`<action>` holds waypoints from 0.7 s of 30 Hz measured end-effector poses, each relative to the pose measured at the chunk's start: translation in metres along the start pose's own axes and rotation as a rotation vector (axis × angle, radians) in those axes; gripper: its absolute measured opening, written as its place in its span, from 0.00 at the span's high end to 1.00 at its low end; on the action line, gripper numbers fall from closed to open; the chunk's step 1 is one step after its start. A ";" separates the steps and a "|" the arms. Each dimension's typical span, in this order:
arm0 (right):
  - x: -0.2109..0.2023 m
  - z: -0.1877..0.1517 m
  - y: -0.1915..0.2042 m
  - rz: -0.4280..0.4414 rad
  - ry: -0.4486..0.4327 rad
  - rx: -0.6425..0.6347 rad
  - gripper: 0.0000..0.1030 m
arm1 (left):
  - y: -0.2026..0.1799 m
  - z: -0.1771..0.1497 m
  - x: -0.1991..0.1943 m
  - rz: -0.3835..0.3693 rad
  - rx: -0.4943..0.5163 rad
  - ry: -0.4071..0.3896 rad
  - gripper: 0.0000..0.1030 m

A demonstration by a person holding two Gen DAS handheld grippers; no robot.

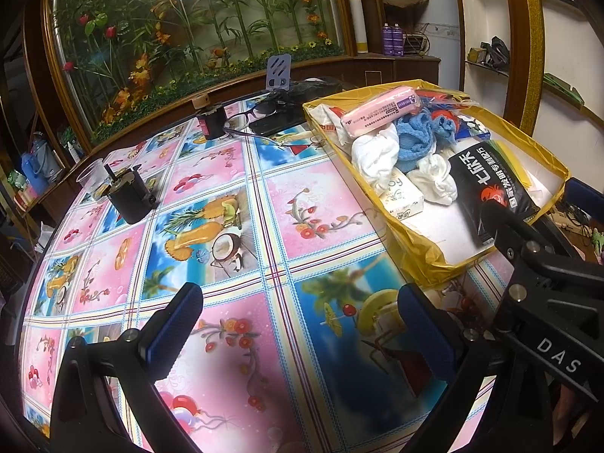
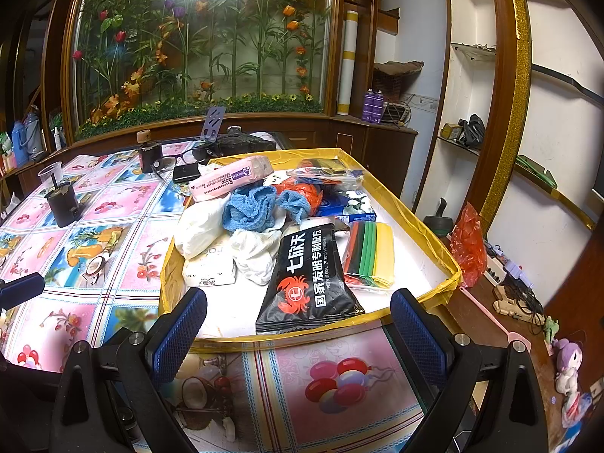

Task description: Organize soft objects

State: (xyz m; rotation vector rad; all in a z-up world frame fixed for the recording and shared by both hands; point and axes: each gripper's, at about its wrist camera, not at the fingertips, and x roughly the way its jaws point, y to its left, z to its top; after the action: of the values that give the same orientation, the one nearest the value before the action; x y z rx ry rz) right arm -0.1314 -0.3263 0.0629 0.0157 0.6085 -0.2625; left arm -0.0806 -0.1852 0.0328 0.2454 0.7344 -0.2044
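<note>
Both of your tools are free now: the left hand-held gripper [image 1: 302, 324] is spread wide over the bare patterned table [image 1: 234, 249], and the right hand-held gripper [image 2: 298, 324] is also spread, grasping nothing, just before the near rim of the yellow-edged tray [image 2: 453, 275]. All the soft things lie inside this tray, ahead of your right fingers. Nearest to you is the black crab-printed pouch [image 2: 302, 275]; it looks glossy and probably slippery, so I would take it at a flat sealed edge. Behind it are the crumpled white cloth [image 2: 256, 253] and the blue towel [image 2: 249, 207], touching each other. They should be light and limp, so pinch a thick fold at the top and not a thin corner. The pink tissue pack [image 2: 230, 179] lies at the far left side; it seems springy, so close on its narrow width. The colored foam sheets [image 2: 368, 253], to the right of the pouch, may bend.
</note>
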 end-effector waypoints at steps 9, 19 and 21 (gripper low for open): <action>0.000 0.000 0.000 0.000 0.000 0.000 0.04 | -0.001 0.001 0.001 0.000 0.001 0.002 0.00; 0.000 0.000 0.000 0.000 0.000 0.000 0.04 | -0.002 0.001 0.001 0.003 0.004 0.002 0.00; 0.000 0.000 0.000 0.000 0.000 -0.001 0.04 | -0.002 0.002 0.001 0.002 0.004 0.003 0.00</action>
State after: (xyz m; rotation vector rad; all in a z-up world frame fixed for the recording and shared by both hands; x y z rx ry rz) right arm -0.1313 -0.3265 0.0632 0.0150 0.6081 -0.2627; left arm -0.0793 -0.1882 0.0334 0.2508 0.7369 -0.2034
